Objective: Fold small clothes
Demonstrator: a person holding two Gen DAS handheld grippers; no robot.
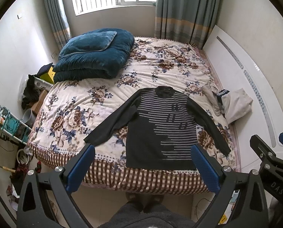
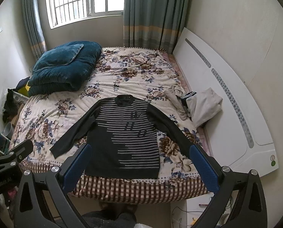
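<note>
A dark long-sleeved sweater (image 1: 160, 131) (image 2: 128, 140) with pale stripes lies flat on the floral bed cover (image 1: 96, 98) (image 2: 56, 114), hem at the near edge, collar toward the window, both sleeves spread out. My left gripper (image 1: 143, 150) hangs above the near bed edge, open, blue pads wide apart, nothing between them. My right gripper (image 2: 140, 149) is likewise open and empty, held high over the sweater's hem. The right gripper also shows at the right edge of the left wrist view, the left gripper at the left edge of the right wrist view.
A folded teal quilt (image 1: 94, 57) (image 2: 65, 66) sits at the far left of the bed. A heap of pale clothes (image 1: 228, 104) (image 2: 200, 106) lies by the white headboard (image 1: 255, 87) (image 2: 226, 95). Clutter and a rack (image 1: 10, 125) stand on the floor at left.
</note>
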